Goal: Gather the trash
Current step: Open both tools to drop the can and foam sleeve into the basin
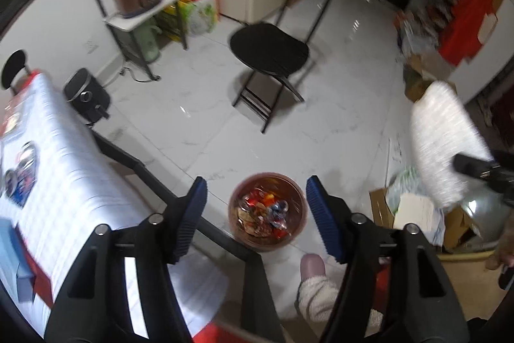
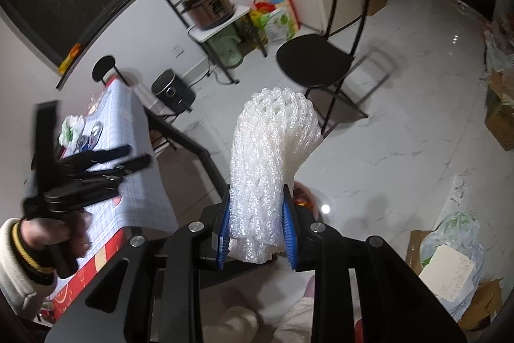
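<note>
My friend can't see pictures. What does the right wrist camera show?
The right tongs squeeze a white foam packing net above a pale marble-look floor. A black folding chair stands beyond, and the blurred left tongs hover over a checked tablecloth on the left.

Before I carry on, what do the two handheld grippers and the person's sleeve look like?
Both grippers, left gripper and right gripper, have black angular frames with silver pivot bolts and ribbed blue pads on the fingers. The hand on the left gripper's black handle shows a fuzzy cream sleeve with a black-and-yellow striped cuff. No cables visible.
</note>
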The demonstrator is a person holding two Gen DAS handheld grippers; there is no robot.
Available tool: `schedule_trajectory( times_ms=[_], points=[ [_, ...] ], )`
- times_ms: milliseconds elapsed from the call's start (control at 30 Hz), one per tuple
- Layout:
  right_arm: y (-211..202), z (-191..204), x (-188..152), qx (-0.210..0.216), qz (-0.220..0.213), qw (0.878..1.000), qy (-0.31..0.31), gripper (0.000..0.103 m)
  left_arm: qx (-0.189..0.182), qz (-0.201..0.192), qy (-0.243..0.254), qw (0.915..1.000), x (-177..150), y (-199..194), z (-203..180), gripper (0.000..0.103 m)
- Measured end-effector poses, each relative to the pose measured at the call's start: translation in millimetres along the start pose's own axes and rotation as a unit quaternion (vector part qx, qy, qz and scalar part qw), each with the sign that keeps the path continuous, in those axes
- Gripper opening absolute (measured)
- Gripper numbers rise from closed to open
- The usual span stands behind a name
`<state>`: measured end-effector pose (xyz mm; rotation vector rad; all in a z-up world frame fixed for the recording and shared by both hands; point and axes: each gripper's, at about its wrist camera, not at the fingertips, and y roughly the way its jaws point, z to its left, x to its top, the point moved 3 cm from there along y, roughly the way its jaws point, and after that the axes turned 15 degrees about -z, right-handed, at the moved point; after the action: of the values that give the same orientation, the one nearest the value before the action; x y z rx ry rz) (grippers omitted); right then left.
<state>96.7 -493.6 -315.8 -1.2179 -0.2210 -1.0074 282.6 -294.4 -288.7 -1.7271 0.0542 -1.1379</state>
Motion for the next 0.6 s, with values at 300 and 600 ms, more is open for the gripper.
schedule_trajectory(
  times_ms=[300,600],
  points=[
    [107.7,42.5,-42.7,0.010,0.114,0.992,-0.053,0.028,0.065,-0.041,-0.065,0.9949,-25.8,-70.0,71.2,0.085],
    [163.8,68.6,-52.0,0.006,0.154,0.985,-0.081,0.029,0.105,-0.043,-0.108,0.9877,-52.6,-101.9,112.0,0.086]
  ],
)
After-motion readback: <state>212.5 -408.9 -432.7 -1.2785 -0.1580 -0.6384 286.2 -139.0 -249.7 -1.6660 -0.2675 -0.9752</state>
